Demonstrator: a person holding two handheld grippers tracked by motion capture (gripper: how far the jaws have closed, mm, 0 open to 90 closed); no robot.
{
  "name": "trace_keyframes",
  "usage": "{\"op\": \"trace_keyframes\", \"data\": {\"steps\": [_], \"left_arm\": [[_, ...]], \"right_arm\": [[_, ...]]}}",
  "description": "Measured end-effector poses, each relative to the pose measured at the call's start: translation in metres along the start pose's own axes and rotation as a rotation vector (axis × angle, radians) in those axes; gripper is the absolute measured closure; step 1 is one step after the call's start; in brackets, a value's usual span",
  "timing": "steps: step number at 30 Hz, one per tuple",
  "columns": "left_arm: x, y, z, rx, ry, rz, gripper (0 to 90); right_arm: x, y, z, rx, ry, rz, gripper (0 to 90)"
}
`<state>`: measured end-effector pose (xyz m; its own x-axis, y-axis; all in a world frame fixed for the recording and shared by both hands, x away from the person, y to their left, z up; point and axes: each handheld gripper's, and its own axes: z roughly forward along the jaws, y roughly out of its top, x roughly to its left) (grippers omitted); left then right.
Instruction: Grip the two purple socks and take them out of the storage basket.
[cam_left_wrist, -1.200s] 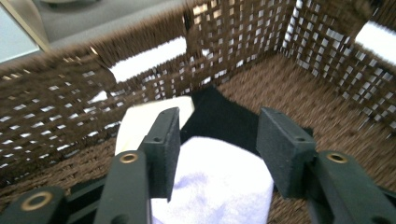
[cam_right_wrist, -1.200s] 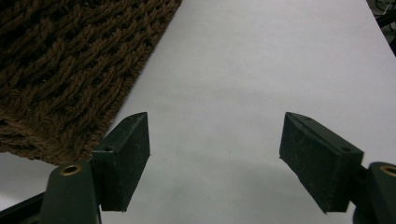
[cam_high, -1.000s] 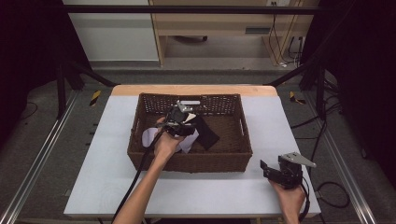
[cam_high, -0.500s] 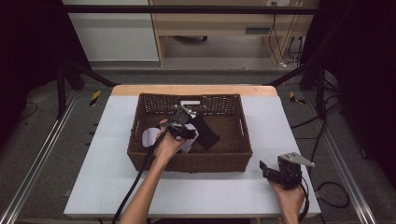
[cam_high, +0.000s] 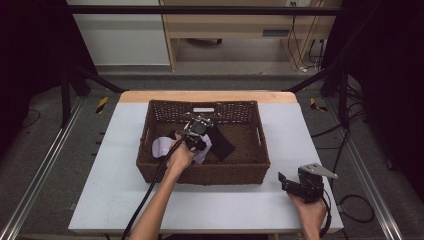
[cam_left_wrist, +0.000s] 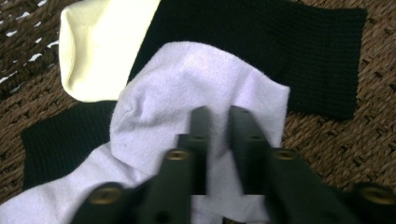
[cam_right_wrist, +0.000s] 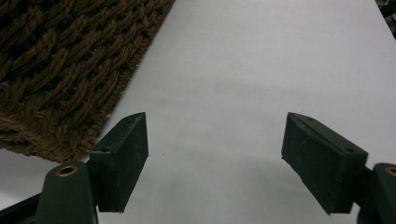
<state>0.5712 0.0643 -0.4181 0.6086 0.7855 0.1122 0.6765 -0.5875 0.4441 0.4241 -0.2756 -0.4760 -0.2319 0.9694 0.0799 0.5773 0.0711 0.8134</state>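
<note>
Right tool held apart at the desk's near edge, left tool working in the basket

The right tool (cam_high: 295, 184) is held with jaws wide over the white desk (cam_high: 115, 200); farther in, the left tool (cam_left_wrist: 219, 122), jaws just closed, is clamped on a white sock (cam_left_wrist: 177, 84) lying over black socks (cam_left_wrist: 261, 42) inside the wicker basket (cam_high: 202, 175)

2 black tools (cam_high: 196, 131) (cam_high: 300, 186), brass screws, trailing black cables

We count one wicker basket (cam_high: 250, 165), one white sock (cam_left_wrist: 196, 84), one black sock (cam_left_wrist: 280, 51), one cream sock (cam_left_wrist: 100, 46).
</note>
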Motion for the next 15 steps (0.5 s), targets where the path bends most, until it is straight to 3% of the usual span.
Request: {"op": "trace_keyframes", "data": {"steps": [2, 4, 5, 7, 8, 9, 10, 15], "left_arm": [[-0.001, 0.0, -0.002, -0.017, 0.01, 0.006, 85.8], [-0.002, -0.002, -0.008, -0.082, 0.019, 0.006, 86.0], [-0.002, -0.002, -0.008, -0.082, 0.019, 0.006, 86.1], [0.0, -0.006, -0.018, -0.185, 0.008, -0.004, 86.1], [0.0, -0.006, -0.018, -0.185, 0.008, -0.004, 86.1], [0.003, -0.009, -0.024, -0.26, -0.006, -0.026, 86.1], [0.003, -0.009, -0.024, -0.26, -0.006, -0.026, 86.1], [0.006, -0.014, -0.034, -0.37, -0.005, -0.052, 86.1]], "right_arm": [[0.0, 0.0, 0.0, 0.001, -0.001, 0.001, 23.0], [0.0, 0.0, 0.0, 0.004, -0.001, 0.003, 23.0], [0.0, 0.0, 0.0, 0.004, -0.001, 0.003, 23.0], [0.0, -0.001, -0.001, 0.004, -0.001, 0.005, 22.9], [0.0, -0.001, -0.001, 0.004, -0.001, 0.005, 22.9], [-0.001, -0.001, -0.001, 0.005, -0.002, 0.007, 23.0], [-0.001, -0.001, -0.001, 0.005, -0.002, 0.005, 22.9], [-0.001, -0.001, -0.001, 0.006, -0.005, 0.011, 22.6]]}}
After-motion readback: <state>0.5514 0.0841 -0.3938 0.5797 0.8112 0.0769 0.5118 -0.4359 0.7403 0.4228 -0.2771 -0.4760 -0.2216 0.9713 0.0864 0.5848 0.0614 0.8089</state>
